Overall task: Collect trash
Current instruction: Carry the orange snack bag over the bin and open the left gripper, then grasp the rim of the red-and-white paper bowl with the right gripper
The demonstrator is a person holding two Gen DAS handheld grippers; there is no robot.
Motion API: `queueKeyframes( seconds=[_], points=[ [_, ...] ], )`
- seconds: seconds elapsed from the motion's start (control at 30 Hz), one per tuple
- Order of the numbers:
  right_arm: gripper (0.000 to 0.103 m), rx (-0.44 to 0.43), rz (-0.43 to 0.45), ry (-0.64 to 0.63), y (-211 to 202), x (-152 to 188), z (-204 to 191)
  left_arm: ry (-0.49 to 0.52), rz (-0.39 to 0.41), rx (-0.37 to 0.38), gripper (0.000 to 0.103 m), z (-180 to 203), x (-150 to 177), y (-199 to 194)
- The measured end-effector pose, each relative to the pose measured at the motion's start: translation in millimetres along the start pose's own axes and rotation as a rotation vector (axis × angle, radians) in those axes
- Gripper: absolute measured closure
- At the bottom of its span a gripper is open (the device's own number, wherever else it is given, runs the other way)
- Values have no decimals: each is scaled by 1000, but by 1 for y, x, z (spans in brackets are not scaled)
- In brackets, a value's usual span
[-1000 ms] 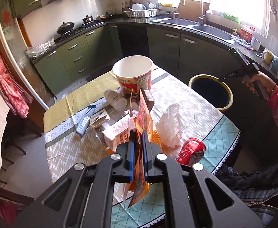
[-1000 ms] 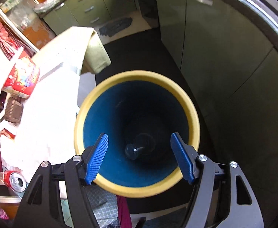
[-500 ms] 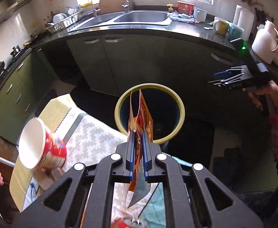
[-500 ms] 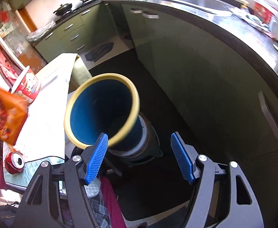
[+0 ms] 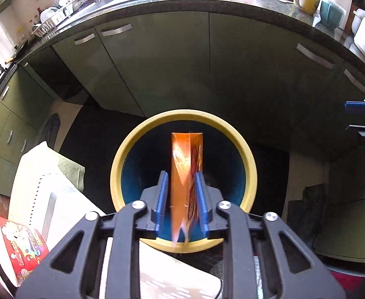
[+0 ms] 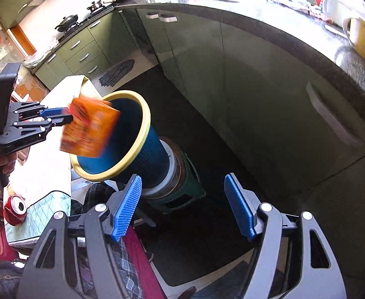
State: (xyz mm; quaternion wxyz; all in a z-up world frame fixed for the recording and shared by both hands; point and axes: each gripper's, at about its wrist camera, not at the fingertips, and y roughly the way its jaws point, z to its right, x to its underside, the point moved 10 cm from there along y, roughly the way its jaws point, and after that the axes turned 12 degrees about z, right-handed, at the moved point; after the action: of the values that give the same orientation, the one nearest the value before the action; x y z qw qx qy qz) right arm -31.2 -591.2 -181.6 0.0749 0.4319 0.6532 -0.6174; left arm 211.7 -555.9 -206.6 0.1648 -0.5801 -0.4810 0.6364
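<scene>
Left wrist view: my left gripper point(image 5: 181, 200), jaws parted, has the orange wrapper point(image 5: 186, 172) slipping loose directly above the bin point(image 5: 182, 118); right gripper point(image 6: 184, 208) is wide open, empty.

wrapper point(image 5: 185, 172) above bin point(image 5: 122, 154), table point(image 5: 57, 194) left

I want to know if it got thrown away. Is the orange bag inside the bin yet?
Not yet. The orange snack bag hangs blurred over the bin's yellow rim, between the left gripper's parted fingers.
</scene>
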Motion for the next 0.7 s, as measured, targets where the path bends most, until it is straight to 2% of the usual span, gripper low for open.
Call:
queueKeyframes(
  seconds=[0.1,0.2,0.27,0.33,0.4,0.5,0.57,0.63,0.7],
  points=[
    [34,-1,15,-33,-5,-7,-8,8,11,9,79,0,3,-19],
    [34,-20,27,-88,-7,-21,-31,-50,54,17,77,-15,5,-59],
    [34,-58,36,-130,-8,-34,-55,-83,115,-1,72,-32,7,-98],
    [34,-115,52,-183,-7,-52,-93,-137,182,-58,63,-56,18,-145],
    [34,-192,56,-240,0,-72,-145,-199,238,-125,62,-84,39,-192],
    [36,-319,36,-313,14,-100,-234,-296,282,-253,49,-128,86,-253],
    [48,-385,8,-353,29,-111,-297,-362,297,-317,46,-150,122,-283],
    [57,-416,-33,-398,50,-119,-357,-426,276,-374,44,-166,162,-303],
    [61,-415,-74,-436,74,-122,-409,-488,256,-415,44,-181,201,-316]
  ],
)
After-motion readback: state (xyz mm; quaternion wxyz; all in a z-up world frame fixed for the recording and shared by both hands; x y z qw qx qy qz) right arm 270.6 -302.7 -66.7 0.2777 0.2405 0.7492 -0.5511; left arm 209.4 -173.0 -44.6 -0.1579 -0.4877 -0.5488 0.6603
